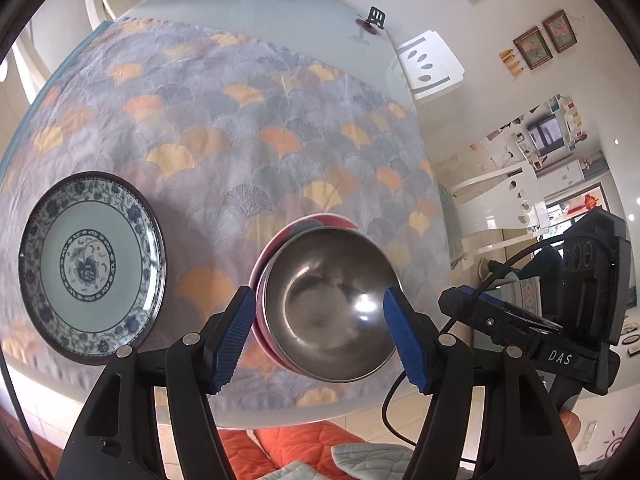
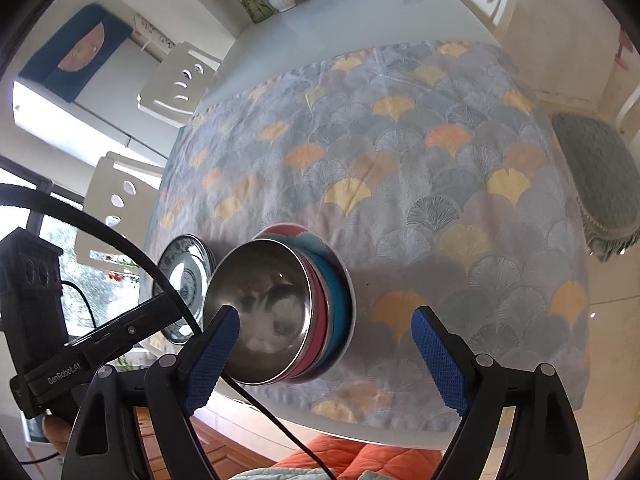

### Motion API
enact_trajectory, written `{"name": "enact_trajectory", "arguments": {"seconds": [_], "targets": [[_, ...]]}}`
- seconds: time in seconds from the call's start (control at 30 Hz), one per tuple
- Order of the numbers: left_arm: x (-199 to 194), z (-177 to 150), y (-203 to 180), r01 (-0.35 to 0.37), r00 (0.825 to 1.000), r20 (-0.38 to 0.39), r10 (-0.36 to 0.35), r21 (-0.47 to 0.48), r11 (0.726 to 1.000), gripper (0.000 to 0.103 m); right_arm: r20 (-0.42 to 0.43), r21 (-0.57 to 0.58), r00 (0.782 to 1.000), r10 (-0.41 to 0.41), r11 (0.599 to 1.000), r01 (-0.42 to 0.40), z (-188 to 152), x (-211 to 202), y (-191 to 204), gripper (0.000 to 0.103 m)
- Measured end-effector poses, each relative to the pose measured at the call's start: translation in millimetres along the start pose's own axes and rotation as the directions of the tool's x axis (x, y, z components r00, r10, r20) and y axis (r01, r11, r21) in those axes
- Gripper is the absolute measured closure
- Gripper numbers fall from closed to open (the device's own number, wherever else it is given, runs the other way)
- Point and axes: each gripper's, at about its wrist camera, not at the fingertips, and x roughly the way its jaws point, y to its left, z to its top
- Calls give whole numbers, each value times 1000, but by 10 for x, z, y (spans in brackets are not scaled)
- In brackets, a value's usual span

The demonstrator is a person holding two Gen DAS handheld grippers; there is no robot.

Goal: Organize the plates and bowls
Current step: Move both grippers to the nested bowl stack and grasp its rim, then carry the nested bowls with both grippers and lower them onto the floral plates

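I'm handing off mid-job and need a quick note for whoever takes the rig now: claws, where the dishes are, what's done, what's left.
Left claw: open, straddling the steel bowl, pads not on it.
Right claw: open, empty, just right of the bowls.
Steel bowl sits nested on top of the coloured bowls, near the front edge of the cloth.
Plate lies alone, left of the stack.
Done: bowls stacked.
Left: probably place the plate with the stack; nothing is gripped yet.
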Motion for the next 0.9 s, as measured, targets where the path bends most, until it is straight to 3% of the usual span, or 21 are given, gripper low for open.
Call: {"name": "enact_trajectory", "arguments": {"seconds": [0.27,0.67,0.9], "targets": [[39,-61,48,-7,1000,-9,7,1,1000,39,26,-50,999,-38,998,39,-42,31,86,17],[184,-69,231,-27,1000,-10,27,-24,999,39,-21,-74,999,-31,997,30,-38,297,136,17],[417,-51,396,19,1000,-21,-21,-66,998,39,-66,-79,997,-39,996,33,-9,601,29,23]]}}
